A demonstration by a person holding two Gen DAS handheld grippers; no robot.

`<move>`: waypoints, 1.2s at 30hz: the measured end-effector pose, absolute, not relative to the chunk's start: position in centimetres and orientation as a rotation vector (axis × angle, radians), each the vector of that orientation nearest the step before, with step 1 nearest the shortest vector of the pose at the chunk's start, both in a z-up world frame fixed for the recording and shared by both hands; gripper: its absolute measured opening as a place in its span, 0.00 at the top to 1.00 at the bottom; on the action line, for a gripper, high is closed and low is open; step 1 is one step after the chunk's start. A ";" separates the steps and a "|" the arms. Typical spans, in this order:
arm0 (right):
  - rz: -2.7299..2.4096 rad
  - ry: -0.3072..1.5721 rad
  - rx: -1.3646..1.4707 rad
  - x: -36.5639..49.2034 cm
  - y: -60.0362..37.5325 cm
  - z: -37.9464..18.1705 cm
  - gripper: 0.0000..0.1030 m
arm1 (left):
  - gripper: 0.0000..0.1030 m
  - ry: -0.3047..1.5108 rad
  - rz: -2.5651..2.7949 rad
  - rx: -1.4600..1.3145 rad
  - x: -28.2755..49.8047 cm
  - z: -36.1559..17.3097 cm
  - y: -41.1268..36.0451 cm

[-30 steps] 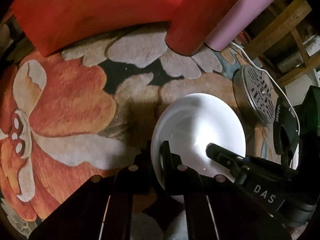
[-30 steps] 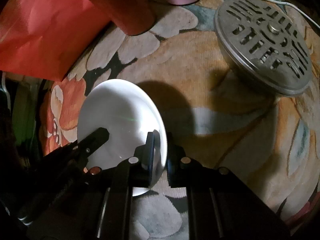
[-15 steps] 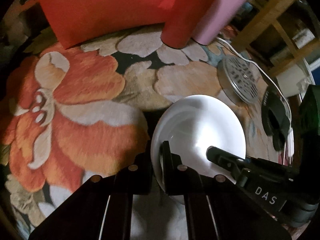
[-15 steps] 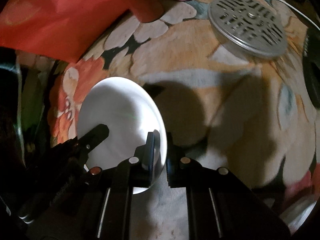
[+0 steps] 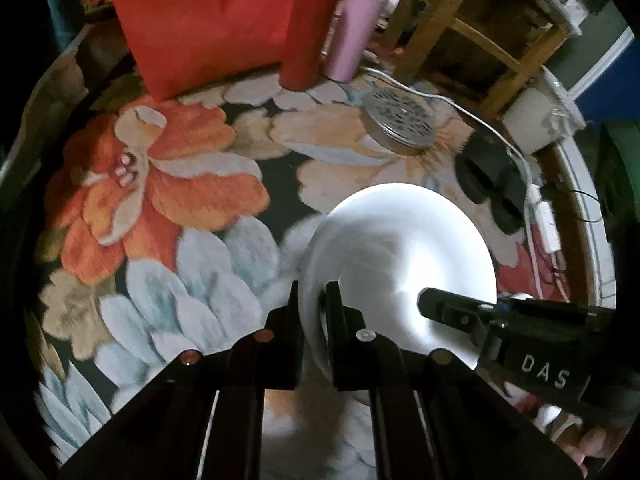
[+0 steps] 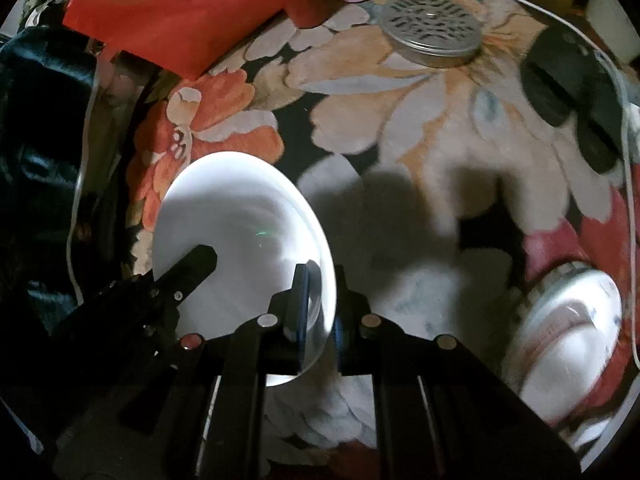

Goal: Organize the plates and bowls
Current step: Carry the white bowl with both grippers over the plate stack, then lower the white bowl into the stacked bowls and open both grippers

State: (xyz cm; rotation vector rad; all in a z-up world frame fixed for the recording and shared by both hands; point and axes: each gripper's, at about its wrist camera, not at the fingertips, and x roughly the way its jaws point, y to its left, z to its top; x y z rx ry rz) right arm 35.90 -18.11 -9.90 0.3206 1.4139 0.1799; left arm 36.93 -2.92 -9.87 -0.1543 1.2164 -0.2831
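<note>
A white plate point(image 5: 404, 248) is held in the air above the flowered cloth by both grippers. My left gripper point(image 5: 314, 300) is shut on its left rim. My right gripper point(image 6: 320, 284) is shut on its right rim, and the plate point(image 6: 240, 232) fills the left middle of the right wrist view. Each gripper shows in the other's view, the right gripper point(image 5: 448, 308) and the left gripper point(image 6: 200, 260). A white bowl with a red pattern point(image 6: 568, 344) lies on the cloth at the lower right of the right wrist view.
A red bag point(image 5: 200, 24), a red tumbler point(image 5: 304, 28) and a pink tumbler point(image 5: 356, 28) stand at the back. A perforated metal lid point(image 5: 400, 120) and black objects with white cable point(image 5: 492, 176) lie at the right. A wooden stool point(image 5: 480, 20) stands behind.
Both grippers have lifted the plate up and back from the cloth, so more of the table shows. The patterned bowl has come into the right wrist view.
</note>
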 end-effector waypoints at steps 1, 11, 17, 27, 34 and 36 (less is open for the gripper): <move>0.169 1.416 0.320 35.3 -18.5 -9.8 0.90 | 0.93 1.221 -0.292 -0.165 36.4 -9.8 -3.3; 0.071 1.455 0.398 27.6 -24.1 -10.1 0.90 | 0.92 1.275 -0.462 -0.124 30.7 -10.4 -8.4; 0.041 1.462 0.375 25.2 -25.9 -10.2 0.89 | 0.92 1.292 -0.523 -0.087 28.7 -10.6 -11.1; 0.014 1.446 0.448 23.7 -30.1 -10.2 0.89 | 0.92 1.285 -0.588 -0.066 28.2 -10.4 -14.7; -0.026 1.439 0.498 22.8 -33.0 -10.4 0.88 | 0.92 1.280 -0.634 -0.051 28.3 -10.7 -18.1; -0.041 1.438 0.519 22.5 -34.0 -10.7 0.88 | 0.92 1.279 -0.645 -0.046 28.3 -10.7 -19.1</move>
